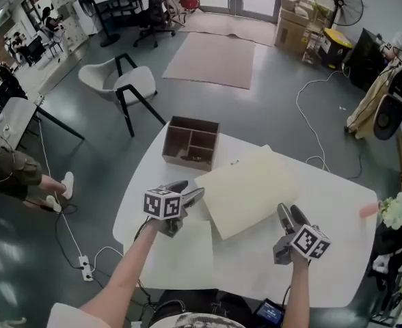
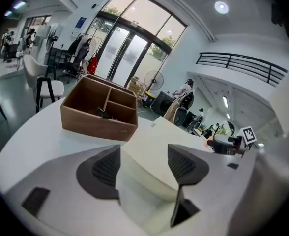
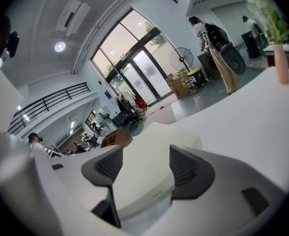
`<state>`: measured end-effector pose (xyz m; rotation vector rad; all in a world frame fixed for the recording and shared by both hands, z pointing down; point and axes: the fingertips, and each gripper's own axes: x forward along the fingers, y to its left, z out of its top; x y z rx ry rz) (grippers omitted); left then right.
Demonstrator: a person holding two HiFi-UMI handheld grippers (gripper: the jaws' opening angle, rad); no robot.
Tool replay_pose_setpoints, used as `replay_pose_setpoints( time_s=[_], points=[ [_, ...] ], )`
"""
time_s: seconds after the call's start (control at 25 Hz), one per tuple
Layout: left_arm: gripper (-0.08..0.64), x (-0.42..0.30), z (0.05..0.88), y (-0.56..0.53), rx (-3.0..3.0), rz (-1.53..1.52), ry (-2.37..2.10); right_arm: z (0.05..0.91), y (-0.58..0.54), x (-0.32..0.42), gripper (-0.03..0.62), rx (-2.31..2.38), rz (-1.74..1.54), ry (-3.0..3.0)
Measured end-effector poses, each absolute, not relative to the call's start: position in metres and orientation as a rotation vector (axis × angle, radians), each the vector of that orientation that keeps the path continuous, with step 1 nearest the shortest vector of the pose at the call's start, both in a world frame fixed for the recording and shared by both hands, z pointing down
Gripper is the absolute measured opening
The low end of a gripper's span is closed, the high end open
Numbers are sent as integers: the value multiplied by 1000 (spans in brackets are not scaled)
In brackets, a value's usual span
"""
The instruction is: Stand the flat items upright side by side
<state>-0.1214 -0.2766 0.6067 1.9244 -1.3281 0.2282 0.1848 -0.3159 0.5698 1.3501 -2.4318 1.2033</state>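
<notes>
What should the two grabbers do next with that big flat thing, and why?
Probably ease the left gripper and right gripper forward onto the near edges of the cream slab: it lies flat on the table, and both pairs of jaws stand open, pressing on nothing.

Grey floor (image 1: 269, 108) lit through tall glass doors (image 2: 130, 53), beige rug (image 1: 211, 59) laid before them, white chair (image 1: 115, 84) set near the white surface (image 1: 338, 203), standing fan (image 1: 339, 2) placed beside stacked boxes (image 1: 293, 22), railed balcony (image 2: 243, 65) seen overhead

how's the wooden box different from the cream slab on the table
The wooden box is brown, open-topped and divided into compartments; the cream slab is pale, low and lies flat. The box has a smaller footprint than the slab. Both rest on the white table.
</notes>
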Motion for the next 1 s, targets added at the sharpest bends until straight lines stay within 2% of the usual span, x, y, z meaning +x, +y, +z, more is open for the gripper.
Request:
replay_pose_setpoints(
  time_s=[0.24,0.36,0.76,1.0],
  points=[
    [336,-133,649,-299,1746,100,-1269,627,-363,218,389,1547,1403,-2212],
    [344,-130,665,-304,1725,119,-1241,648,-375,225,424,1609,1578,-2149],
    [350,-113,674,-311,1783,60,-1094,674,-397,219,453,1603,1603,-2130],
    [333,-108,675,-315,1852,105,-1112,668,-396,226,416,1625,1569,-2166]
  ],
)
